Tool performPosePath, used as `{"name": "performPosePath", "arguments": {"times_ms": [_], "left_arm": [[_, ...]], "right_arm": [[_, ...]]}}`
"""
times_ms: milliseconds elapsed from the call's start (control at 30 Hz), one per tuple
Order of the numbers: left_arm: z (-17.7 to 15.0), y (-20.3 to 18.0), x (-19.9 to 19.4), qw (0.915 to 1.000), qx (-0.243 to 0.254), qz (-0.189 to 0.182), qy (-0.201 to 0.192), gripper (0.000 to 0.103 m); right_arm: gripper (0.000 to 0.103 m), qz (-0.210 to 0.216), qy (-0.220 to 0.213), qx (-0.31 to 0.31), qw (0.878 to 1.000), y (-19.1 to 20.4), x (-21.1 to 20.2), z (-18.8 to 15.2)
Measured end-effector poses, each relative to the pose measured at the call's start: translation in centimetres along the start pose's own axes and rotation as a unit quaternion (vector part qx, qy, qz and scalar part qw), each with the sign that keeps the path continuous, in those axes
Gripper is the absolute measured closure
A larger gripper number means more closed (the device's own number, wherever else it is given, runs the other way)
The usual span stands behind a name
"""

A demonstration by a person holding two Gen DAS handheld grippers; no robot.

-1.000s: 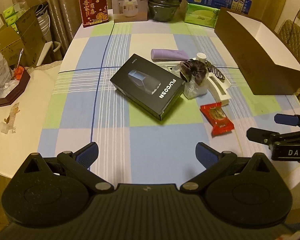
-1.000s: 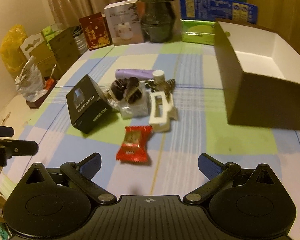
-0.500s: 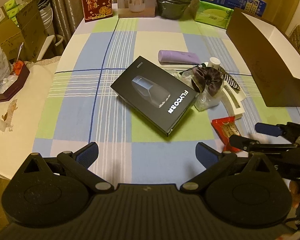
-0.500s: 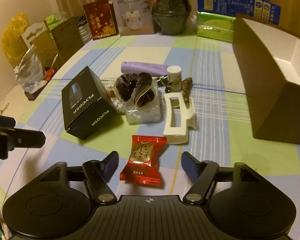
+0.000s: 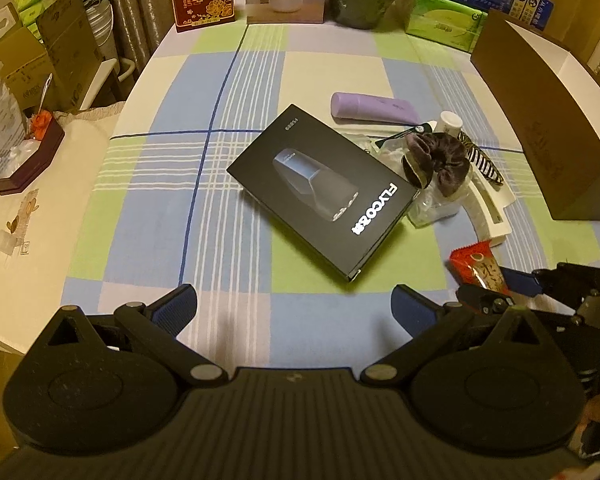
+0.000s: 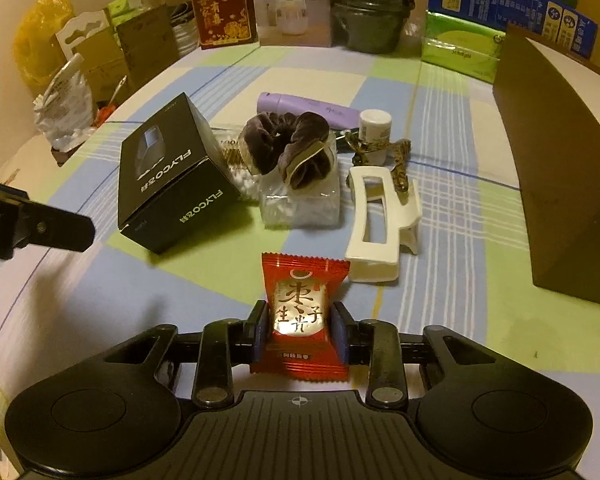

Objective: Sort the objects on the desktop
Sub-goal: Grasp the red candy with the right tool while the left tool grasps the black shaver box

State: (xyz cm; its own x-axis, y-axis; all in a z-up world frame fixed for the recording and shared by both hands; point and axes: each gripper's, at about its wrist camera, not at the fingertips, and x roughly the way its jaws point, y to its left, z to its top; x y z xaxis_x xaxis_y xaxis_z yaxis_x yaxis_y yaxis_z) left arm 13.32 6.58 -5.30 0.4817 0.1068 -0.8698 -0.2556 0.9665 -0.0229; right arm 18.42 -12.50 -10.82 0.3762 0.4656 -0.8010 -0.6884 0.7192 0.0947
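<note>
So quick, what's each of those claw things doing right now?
Left gripper: open, holding nothing.
Right gripper: shut on the red snack packet.

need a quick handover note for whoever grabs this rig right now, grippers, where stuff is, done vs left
Right gripper: jaws shut on the red snack packet, low over the checked tablecloth.
Left gripper: jaws open, empty, short of the black Flyco box.
On the cloth, unsorted: Flyco box, brown scrunchie atop a clear cotton swab box, white hair claw, purple tube, small white-capped bottle, patterned clip.
Open brown box stands to the right; whether anything is in it cannot be seen.
Done: packet gripped. Left: placing it and sorting the rest.
</note>
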Motion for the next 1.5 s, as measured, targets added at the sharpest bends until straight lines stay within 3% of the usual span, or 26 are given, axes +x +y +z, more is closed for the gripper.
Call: {"name": "performPosePath", "arguments": {"times_ms": [167,400,833,1000,1167,1333,1500], "left_arm": [[0.8,-0.3,0.3,0.9998,-0.014,-0.011,-0.006,0.001],[3.6,-0.4,1.7,0.9961,-0.076,-0.04,-0.019,0.001],[6.9,-0.6,6.7,0.9932,-0.116,-0.01,-0.003,0.001],[6.2,1.2,7.0,0.9906,-0.132,-0.037,-0.002,0.013],[4.8,2.5,6.9,0.9935,-0.11,-0.027,0.004,0.024],[3.8,3.3,6.2,0.9957,-0.091,-0.017,0.011,0.024],[5.4,2.4,6.4,0.9982,-0.059,0.005,-0.002,0.022]], "right_arm": [[0.076,0.005,-0.012,0.018,1.0,-1.3,-1.9,0.1],[0.076,-0.01,-0.031,0.042,0.999,-3.6,-4.5,0.1],[0.076,-0.041,-0.028,0.085,0.995,-8.1,-6.5,-1.3],[0.076,-0.048,-0.023,0.102,0.993,-9.7,-6.8,-1.9],[0.076,-0.055,-0.022,0.109,0.992,-10.9,-7.1,-2.1],[0.076,-0.056,-0.017,0.114,0.992,-11.8,-7.2,-2.3],[0.076,-0.053,-0.017,0.112,0.992,-12.0,-7.2,-2.2]]}}
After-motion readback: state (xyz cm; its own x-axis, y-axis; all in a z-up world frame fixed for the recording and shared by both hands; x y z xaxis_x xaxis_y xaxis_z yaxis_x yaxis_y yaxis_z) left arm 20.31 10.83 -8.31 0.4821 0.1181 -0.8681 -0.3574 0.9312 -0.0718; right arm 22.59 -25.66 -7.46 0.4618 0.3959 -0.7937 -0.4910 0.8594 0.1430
